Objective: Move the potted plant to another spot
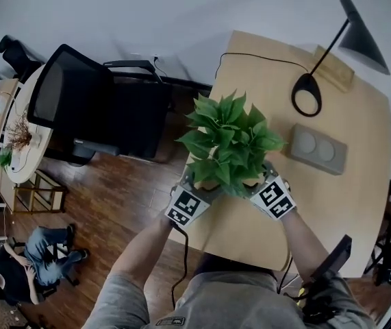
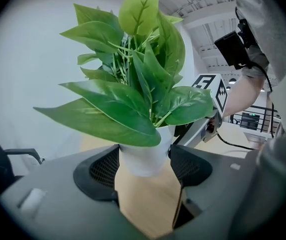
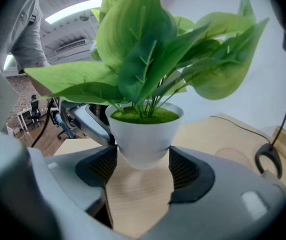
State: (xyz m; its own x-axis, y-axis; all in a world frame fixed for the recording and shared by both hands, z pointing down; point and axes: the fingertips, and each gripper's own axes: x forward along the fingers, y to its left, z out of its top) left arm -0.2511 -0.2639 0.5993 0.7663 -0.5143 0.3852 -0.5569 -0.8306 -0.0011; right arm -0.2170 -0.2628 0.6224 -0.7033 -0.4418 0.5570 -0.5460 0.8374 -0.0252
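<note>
Head view: the potted plant is mid-frame over the counter's left edge. The left gripper and right gripper flank it from below.

Left gripper view: both pads press the white pot at centre frame, a grip from two sides.

Right gripper view: same story, jaws spread wide and clamped on that pot, leaves filling the upper frame.
</note>
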